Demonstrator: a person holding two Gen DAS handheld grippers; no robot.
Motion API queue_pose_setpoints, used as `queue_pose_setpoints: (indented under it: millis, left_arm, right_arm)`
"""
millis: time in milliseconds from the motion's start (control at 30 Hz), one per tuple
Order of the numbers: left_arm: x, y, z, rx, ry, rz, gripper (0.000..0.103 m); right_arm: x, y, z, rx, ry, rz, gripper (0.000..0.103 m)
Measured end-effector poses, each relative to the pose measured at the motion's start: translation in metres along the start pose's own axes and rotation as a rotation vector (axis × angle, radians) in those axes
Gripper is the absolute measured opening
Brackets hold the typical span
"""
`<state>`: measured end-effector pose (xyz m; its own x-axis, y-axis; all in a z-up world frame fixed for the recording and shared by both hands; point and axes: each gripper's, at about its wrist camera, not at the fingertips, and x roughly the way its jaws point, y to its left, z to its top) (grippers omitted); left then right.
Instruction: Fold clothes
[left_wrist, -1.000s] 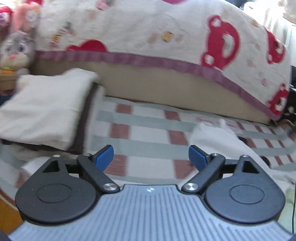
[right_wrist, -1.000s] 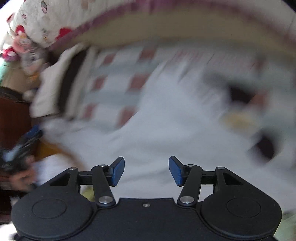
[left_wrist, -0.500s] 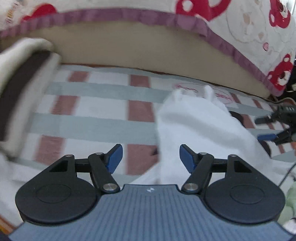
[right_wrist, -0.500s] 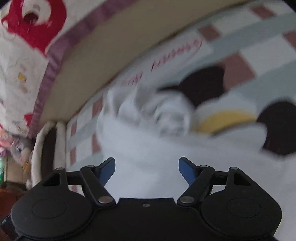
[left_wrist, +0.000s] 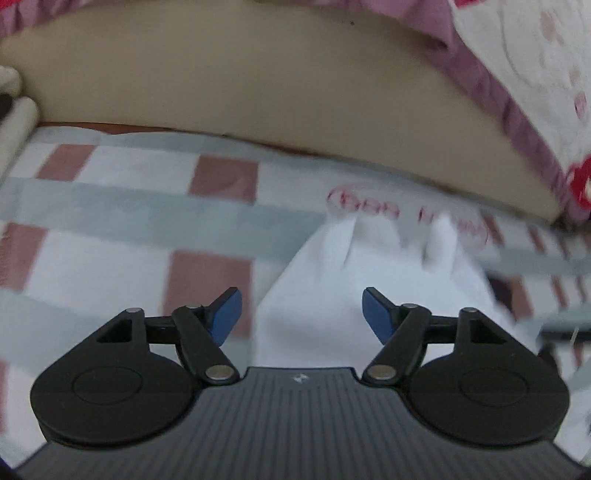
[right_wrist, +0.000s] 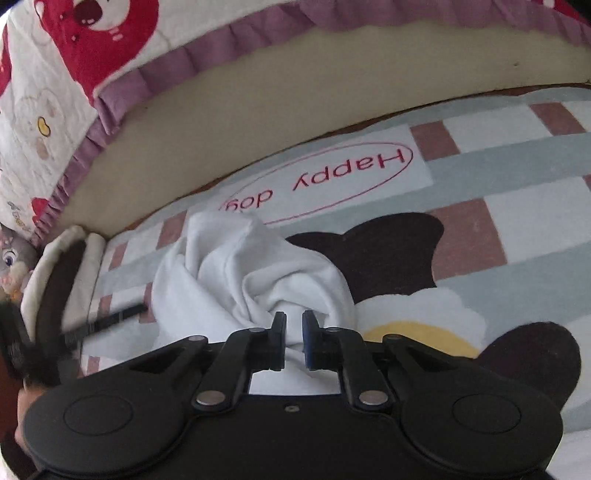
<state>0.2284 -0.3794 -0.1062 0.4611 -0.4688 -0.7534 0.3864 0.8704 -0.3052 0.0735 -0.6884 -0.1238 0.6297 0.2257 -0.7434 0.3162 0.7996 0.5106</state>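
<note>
A crumpled white garment (right_wrist: 236, 273) lies bunched on the checked blanket (right_wrist: 517, 221). My right gripper (right_wrist: 294, 328) sits low at the garment's near edge. Its jaws are closing and its blue pads pinch a fold of the white cloth. In the left wrist view the same garment (left_wrist: 369, 273) is a blurred white heap just ahead. My left gripper (left_wrist: 302, 314) hovers over the heap's near left part. Its jaws stand wide and are opening, and the cloth lies below and between them with no pad touching it.
A beige mattress side (right_wrist: 295, 81) with a purple frill and a bear-print cover runs along the back. A folded cream and dark pile (right_wrist: 62, 273) and a plush toy (right_wrist: 11, 262) sit at far left. The other gripper (right_wrist: 22, 343) and a hand (right_wrist: 22, 424) show at the left edge.
The left gripper swept right and down from the folded pile to the white garment. The right gripper dropped onto the garment, and its jaws went from wide apart to pinched on a fold.
</note>
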Motion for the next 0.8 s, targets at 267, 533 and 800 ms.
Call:
queue_pose_setpoints:
  millis: [267, 533, 800]
  left_arm:
    - [0.044, -0.011, 0.006, -0.018, 0.098, -0.043, 0.004]
    - [-0.056, -0.03, -0.04, 0.048, -0.03, -0.26, 0.004]
    - [-0.141, -0.04, -0.125, 0.164, -0.106, -0.252, 0.004]
  right_arm:
    - [0.008, -0.013, 0.004, 0.103, -0.065, 0.109, 0.033]
    - [0.004, -0.031, 0.006, 0.29, -0.061, 0.325, 0.052]
    - [-0.027, -0.009, -0.02, 0.321, 0.049, 0.32, 0.06]
